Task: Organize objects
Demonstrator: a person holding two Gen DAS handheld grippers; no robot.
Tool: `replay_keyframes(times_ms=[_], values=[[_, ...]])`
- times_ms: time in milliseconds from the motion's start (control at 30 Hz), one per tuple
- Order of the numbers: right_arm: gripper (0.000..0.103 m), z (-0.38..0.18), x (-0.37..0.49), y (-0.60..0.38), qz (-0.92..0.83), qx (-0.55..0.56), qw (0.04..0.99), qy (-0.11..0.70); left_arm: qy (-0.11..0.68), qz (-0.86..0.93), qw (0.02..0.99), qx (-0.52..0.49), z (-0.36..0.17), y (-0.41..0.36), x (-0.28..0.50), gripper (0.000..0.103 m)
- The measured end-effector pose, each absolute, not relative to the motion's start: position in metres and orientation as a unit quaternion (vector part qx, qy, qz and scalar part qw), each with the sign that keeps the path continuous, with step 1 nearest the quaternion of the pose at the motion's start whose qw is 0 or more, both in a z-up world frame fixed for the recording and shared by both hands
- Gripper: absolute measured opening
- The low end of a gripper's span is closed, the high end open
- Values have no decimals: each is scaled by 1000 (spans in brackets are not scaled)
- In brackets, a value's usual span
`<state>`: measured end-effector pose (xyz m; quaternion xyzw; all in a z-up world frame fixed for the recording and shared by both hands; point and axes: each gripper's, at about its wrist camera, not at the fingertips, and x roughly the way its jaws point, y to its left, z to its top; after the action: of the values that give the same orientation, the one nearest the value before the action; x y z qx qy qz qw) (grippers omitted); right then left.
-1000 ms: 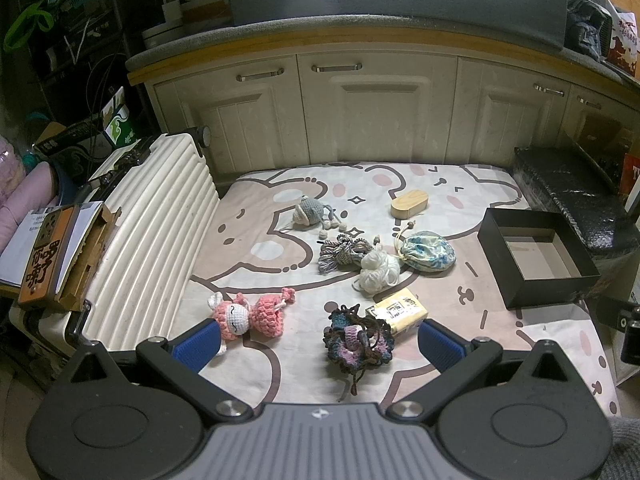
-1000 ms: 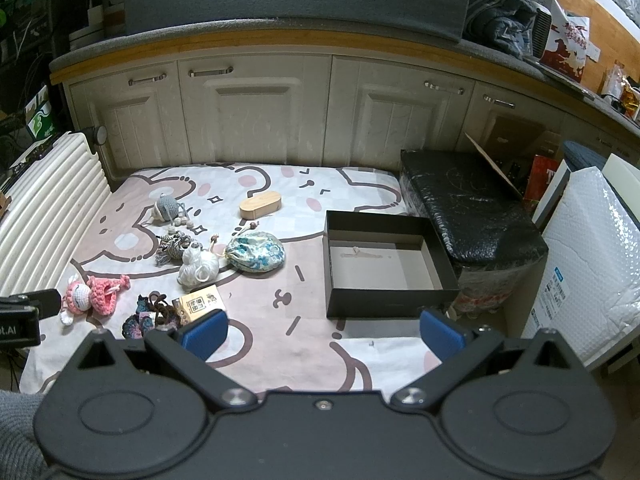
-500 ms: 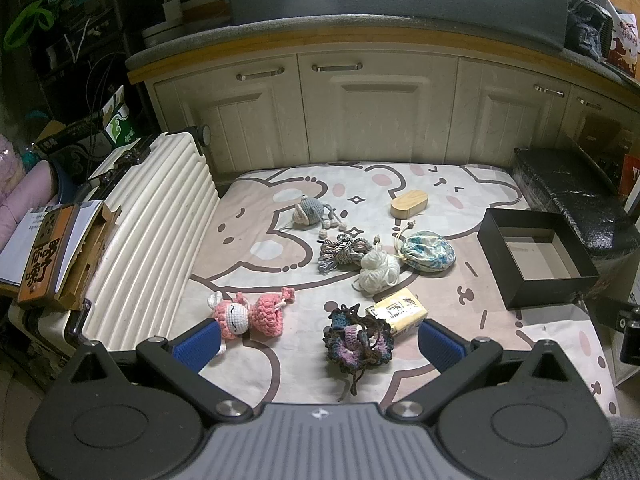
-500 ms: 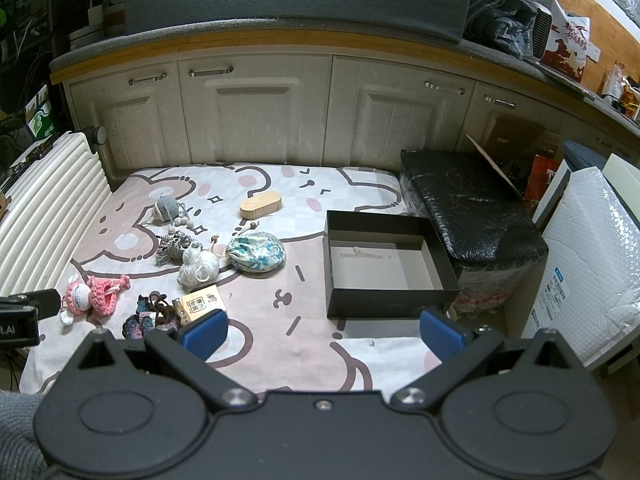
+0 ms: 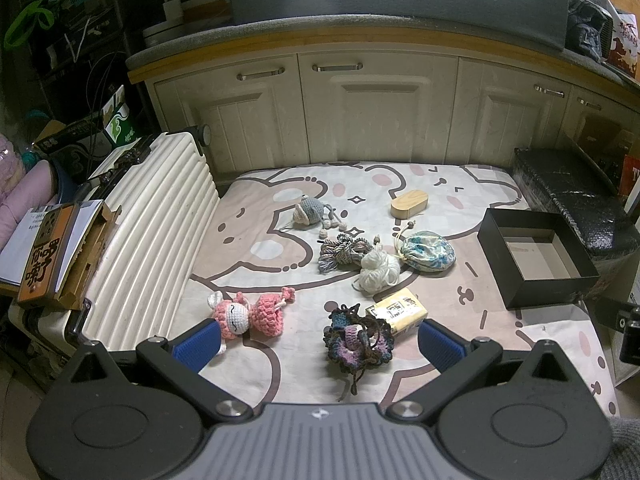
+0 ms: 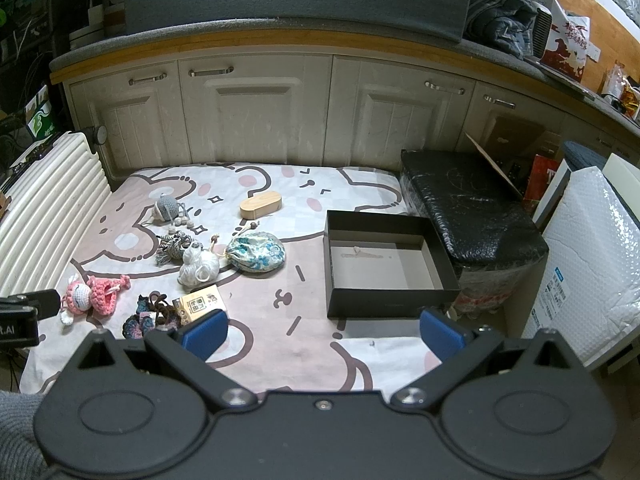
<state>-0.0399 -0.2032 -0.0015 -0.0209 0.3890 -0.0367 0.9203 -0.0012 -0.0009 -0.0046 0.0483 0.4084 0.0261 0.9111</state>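
Small items lie scattered on a cartoon-print mat [image 5: 256, 208]: a pink crochet doll [image 5: 248, 314], a dark purple crochet piece [image 5: 358, 340], a yellow packet [image 5: 398, 310], a white yarn ball [image 5: 378, 270], a grey-brown tassel [image 5: 340, 252], a blue floral pouch [image 5: 428, 256], a grey crochet figure [image 5: 310, 212] and an oval wooden box [image 5: 410, 204]. An empty black box [image 6: 384, 264] sits at the mat's right side. My left gripper [image 5: 318, 344] hovers open just in front of the purple piece. My right gripper [image 6: 322, 330] is open near the black box's front edge, holding nothing.
A white ribbed suitcase [image 5: 152, 232] lies along the mat's left edge with books [image 5: 44, 252] beside it. Cream cabinets [image 6: 264, 120] back the mat. A black wrapped bundle [image 6: 468, 208] and a bubble-wrapped panel [image 6: 592, 264] stand to the right.
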Motion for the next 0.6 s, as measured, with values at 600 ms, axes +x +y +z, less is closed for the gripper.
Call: replay_keyframes(times_ms=[600], values=[[103,-2,-40,-204,-38,-19,921,388,407,26,912,48,-5,-2,-2,103]])
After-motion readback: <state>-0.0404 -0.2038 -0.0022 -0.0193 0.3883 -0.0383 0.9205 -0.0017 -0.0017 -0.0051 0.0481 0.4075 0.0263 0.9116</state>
